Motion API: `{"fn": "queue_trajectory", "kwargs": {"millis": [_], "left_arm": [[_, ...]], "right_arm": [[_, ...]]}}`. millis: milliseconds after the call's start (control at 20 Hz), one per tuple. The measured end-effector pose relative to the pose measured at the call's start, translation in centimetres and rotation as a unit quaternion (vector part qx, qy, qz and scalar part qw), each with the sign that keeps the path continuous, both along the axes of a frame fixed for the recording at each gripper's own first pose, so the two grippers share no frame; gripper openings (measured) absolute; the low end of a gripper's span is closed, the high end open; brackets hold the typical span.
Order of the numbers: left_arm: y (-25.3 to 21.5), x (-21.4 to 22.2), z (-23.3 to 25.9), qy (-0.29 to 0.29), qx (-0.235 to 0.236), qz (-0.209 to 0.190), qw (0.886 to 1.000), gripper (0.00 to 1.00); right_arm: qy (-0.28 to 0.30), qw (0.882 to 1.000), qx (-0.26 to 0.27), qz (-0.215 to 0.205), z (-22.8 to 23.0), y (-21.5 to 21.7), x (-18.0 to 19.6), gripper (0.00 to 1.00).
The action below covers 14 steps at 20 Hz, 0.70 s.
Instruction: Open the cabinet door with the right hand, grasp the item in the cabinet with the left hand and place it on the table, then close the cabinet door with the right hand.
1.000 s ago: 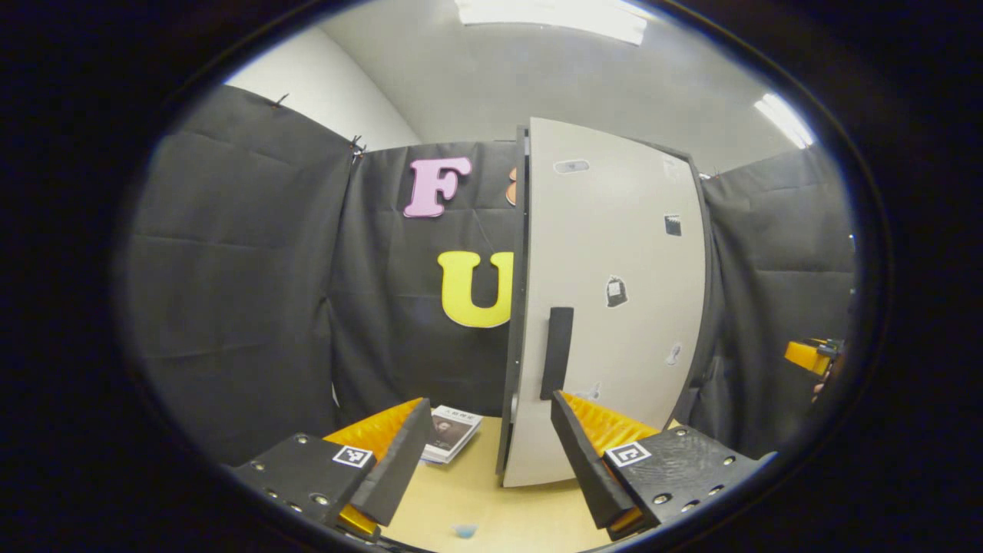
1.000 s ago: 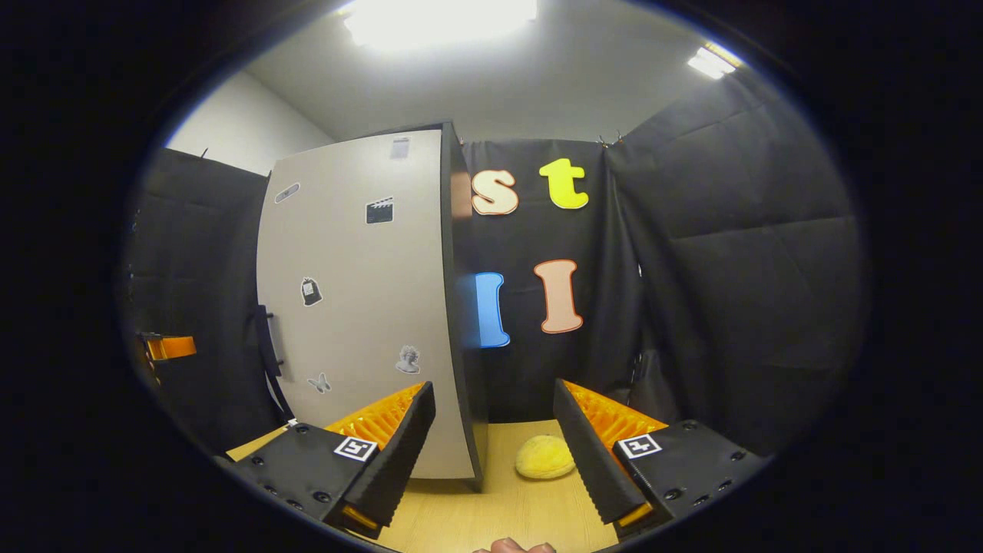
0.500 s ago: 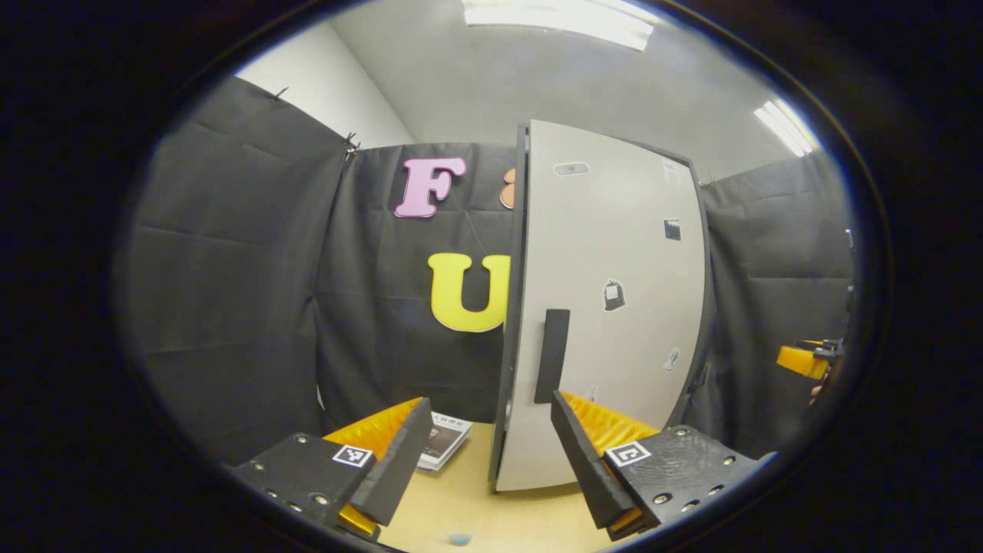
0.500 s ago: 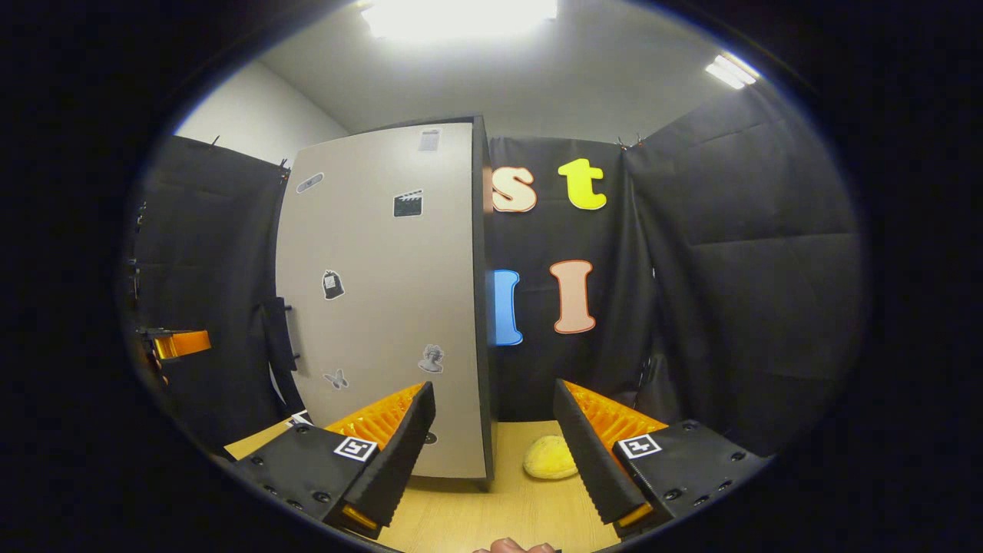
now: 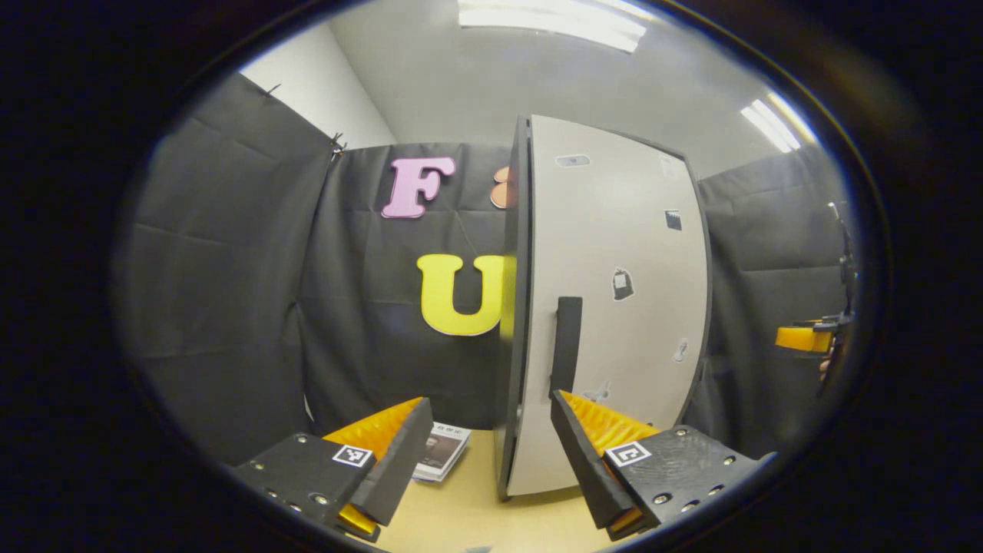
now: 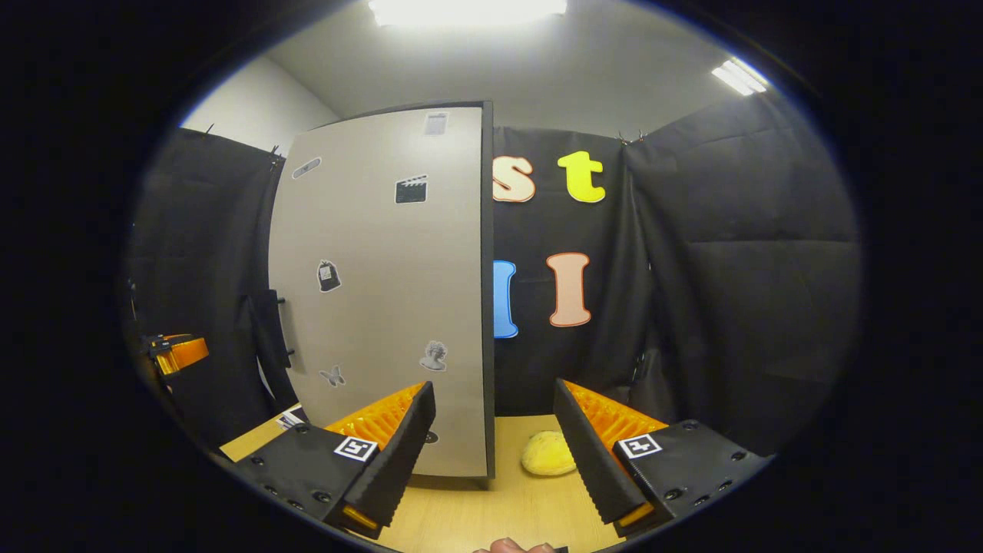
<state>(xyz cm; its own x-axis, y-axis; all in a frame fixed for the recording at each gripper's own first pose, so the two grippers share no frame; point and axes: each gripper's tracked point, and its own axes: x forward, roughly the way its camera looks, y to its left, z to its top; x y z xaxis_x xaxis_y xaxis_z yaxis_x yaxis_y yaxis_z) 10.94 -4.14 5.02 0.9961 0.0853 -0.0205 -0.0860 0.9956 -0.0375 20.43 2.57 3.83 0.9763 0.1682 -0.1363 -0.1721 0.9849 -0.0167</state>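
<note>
Black cloth walls close in a light wood desk [image 6: 461, 522] carrying one tall cabinet [image 5: 614, 307], one booklet [image 5: 441, 453] and one yellow sponge [image 6: 547, 453]. The cabinet's pale door [image 6: 384, 292] is closed, bearing a dark vertical handle [image 5: 567, 346] and small stickers. Left gripper [image 5: 491, 453] and right gripper [image 6: 491, 453] both hang spread apart, empty.

In right gripper view the cabinet door [image 6: 384, 292] sits further right and nearer centre than 1 s ago, its dark edge now almost vertical. The handle [image 6: 270, 326] and the other gripper [image 6: 175, 352] at far left shift w/ it. The yellow item [image 6: 547, 453] on the table [image 6: 491, 514] looks a bit higher. In left gripper view the door [image 5: 614, 307] looms taller; the handle [image 5: 567, 346] is higher and the booklet [image 5: 444, 452] slides down-left.
</note>
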Motion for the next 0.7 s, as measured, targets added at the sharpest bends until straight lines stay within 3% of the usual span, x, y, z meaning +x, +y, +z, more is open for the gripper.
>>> {"fn": "queue_trajectory", "kwargs": {"millis": [150,200,400,450,700], "left_arm": [[-0.6,1.7,-0.7,-0.002,-0.012,-0.025,1.0,0.92],[-0.9,2.3,-1.0,-0.002,-0.01,-0.033,0.999,0.92],[-2.0,4.0,-1.8,-0.003,0.025,-0.071,0.997,0.92],[-2.7,4.3,-2.0,-0.005,0.022,-0.083,0.996,0.92],[-6.3,6.4,-2.9,-0.016,-0.026,-0.148,0.988,0.92]], "right_arm": [[0.004,1.0,-0.012,-0.007,-0.3,0.7,0.0,0.92],[0.008,1.0,-0.012,-0.007,-0.5,1.0,0.0,0.98],[0.02,1.0,-0.006,-0.017,-1.3,2.0,-0.4,0.93],[0.023,0.999,-0.005,-0.023,-1.5,2.0,-0.4,0.98],[0.049,0.998,-0.004,-0.046,-2.7,1.8,-0.6,0.98]]}}
